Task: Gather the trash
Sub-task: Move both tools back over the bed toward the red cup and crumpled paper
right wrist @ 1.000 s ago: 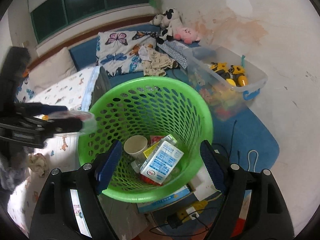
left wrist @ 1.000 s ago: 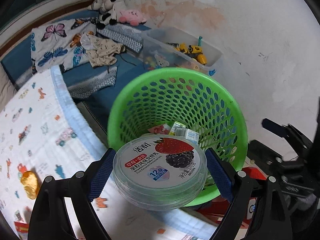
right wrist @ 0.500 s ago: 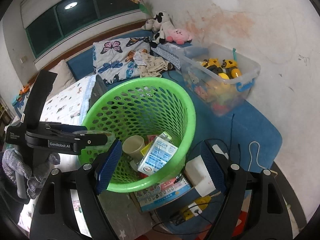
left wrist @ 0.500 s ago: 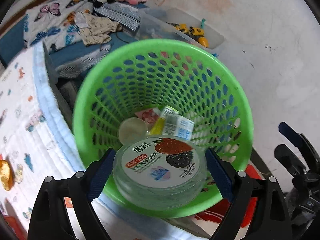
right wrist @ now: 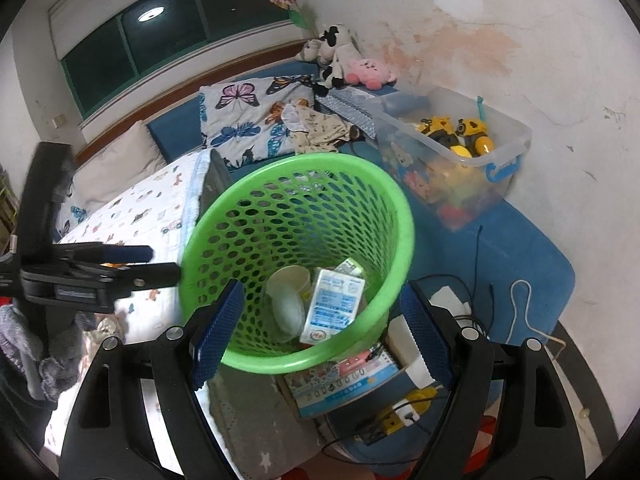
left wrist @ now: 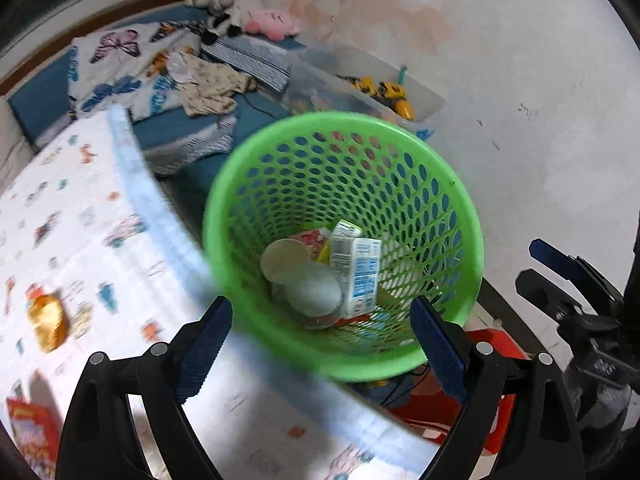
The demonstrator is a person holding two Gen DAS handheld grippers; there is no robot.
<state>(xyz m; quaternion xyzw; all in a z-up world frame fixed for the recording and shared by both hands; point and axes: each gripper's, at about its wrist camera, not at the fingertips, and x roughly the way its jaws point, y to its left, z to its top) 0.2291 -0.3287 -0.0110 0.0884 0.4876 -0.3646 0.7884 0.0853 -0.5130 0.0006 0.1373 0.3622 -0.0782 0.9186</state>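
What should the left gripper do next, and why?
Probably swing the left gripper away from the green basket toward the gold wrapper on the patterned blanket. Its jaws stand open with nothing between them, and the round tub lies in the basket with the milk carton.

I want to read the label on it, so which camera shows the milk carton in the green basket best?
The right wrist view: the milk carton shows its broad blue-and-white face, fairly sharp, inside the green basket. In the left wrist view the carton appears smaller, turned edge-on, and slightly blurred.
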